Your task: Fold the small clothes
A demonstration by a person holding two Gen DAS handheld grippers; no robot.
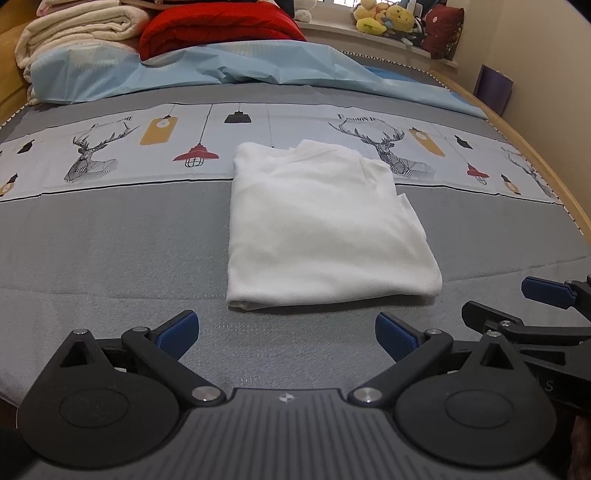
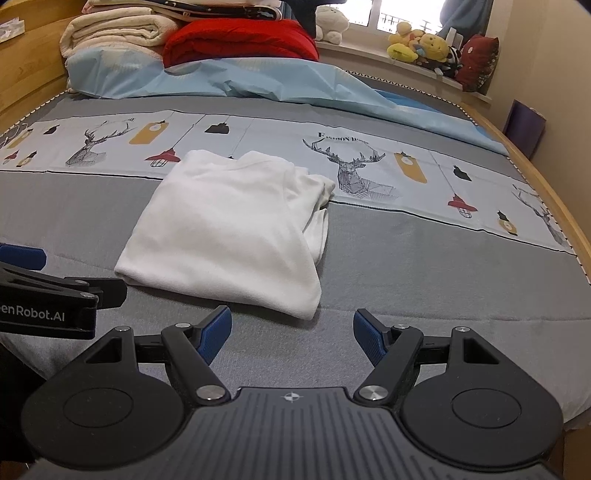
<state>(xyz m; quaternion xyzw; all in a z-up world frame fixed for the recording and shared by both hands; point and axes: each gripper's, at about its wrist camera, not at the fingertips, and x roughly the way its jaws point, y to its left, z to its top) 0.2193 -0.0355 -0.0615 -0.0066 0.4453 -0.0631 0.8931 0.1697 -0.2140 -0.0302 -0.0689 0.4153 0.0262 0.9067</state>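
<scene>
A white garment lies folded into a rough rectangle on the grey bedspread; it also shows in the right wrist view, with loose layers sticking out at its right side. My left gripper is open and empty, just short of the garment's near edge. My right gripper is open and empty, near the garment's near right corner. The right gripper shows at the right edge of the left wrist view, and the left gripper shows at the left edge of the right wrist view.
Folded cream blankets and a red quilt are stacked at the head of the bed, above a light blue sheet. Plush toys sit on the window sill. A wooden bed frame runs along the right.
</scene>
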